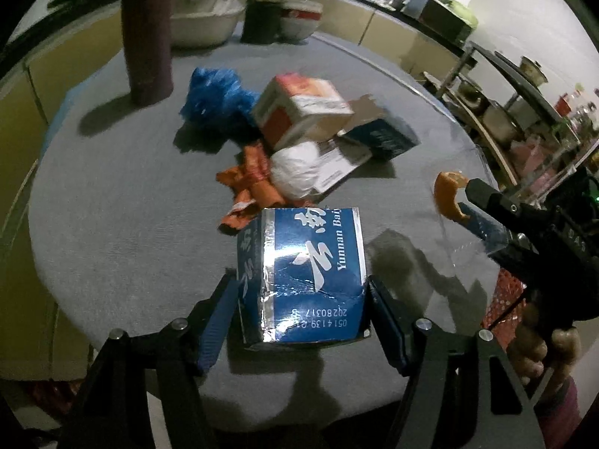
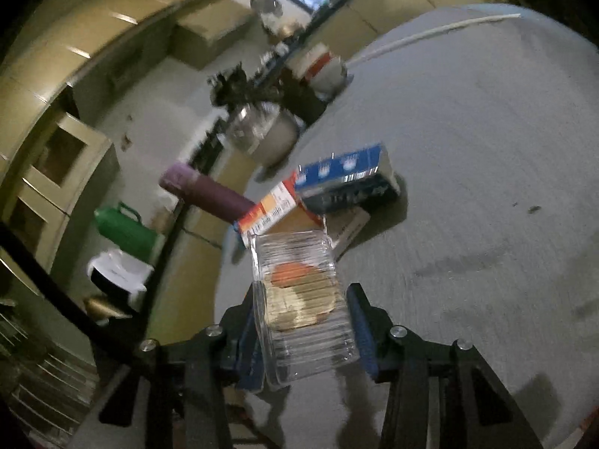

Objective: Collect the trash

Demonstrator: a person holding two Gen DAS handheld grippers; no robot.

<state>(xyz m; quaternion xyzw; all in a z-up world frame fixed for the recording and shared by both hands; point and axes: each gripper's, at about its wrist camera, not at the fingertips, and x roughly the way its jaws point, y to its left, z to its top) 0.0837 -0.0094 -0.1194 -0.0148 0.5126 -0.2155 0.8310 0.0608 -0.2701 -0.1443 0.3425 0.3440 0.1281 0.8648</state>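
Purple flask (image 1: 146, 37) upright on grey table (image 1: 112, 194); white basin (image 1: 204, 11) behind.

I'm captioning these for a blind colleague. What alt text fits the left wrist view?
The left gripper clamps a blue and silver carton on a grey table. Behind it lies a trash pile: blue bag, orange wrapper, white wad, boxes. At right, the right gripper carries orange peel.

The surface (image 1: 112, 205) was grey. The near box (image 1: 303, 273) was blue with silver edges and white lettering. The bag (image 1: 219, 97) was blue, the wrapper (image 1: 251, 183) orange, the wad (image 1: 295, 168) white, the bottle (image 1: 146, 37) maroon, the peel (image 1: 447, 194) orange, and the jug (image 2: 125, 230) at left green.
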